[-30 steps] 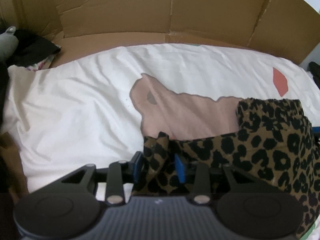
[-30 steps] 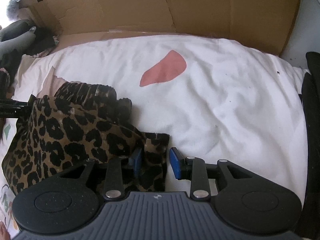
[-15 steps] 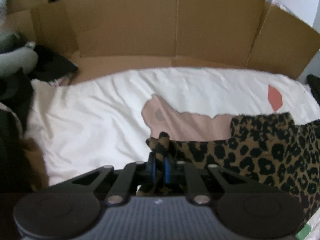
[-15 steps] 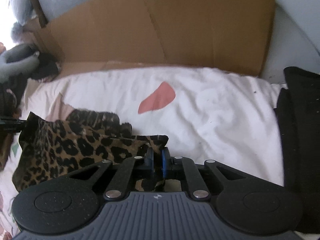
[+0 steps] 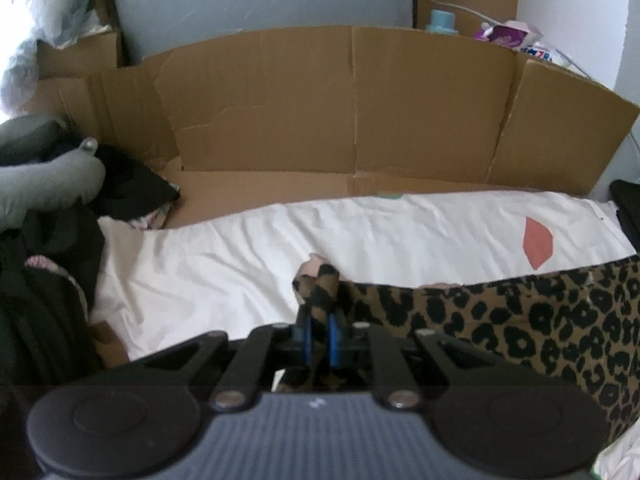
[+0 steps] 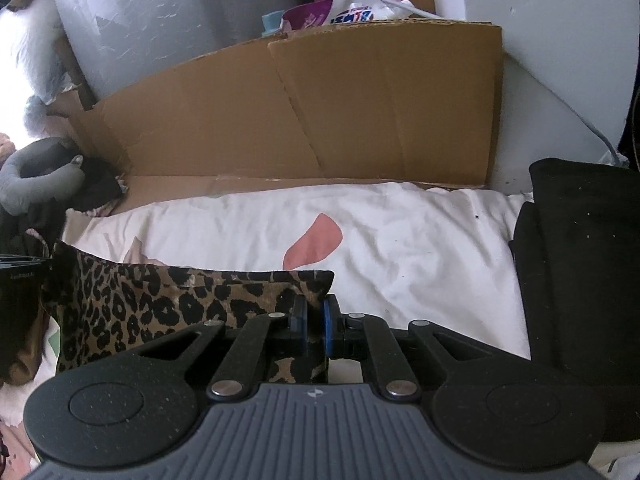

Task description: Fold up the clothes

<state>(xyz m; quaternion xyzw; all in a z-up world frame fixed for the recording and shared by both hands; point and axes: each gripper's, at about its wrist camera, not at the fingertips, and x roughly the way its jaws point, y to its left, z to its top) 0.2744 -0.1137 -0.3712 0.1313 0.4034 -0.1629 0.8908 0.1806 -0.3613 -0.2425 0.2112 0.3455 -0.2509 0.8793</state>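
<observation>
A leopard-print garment hangs stretched between my two grippers above a white sheet. My left gripper is shut on its left corner, and a tuft of the fabric pokes up past the blue pads. In the right wrist view the same leopard-print garment runs off to the left, and my right gripper is shut on its right corner. The part of the garment below the top edge hangs behind the gripper bodies. The white sheet carries a coral patch.
A cardboard wall stands behind the sheet. Dark clothes and a grey cushion are piled at the left. A black fabric mass borders the sheet on the right. Bags and bottles sit behind the cardboard.
Both grippers closed on the garment's corners and rose, lifting it off the sheet. Both views tilted up, so more of the cardboard and wall shows.
</observation>
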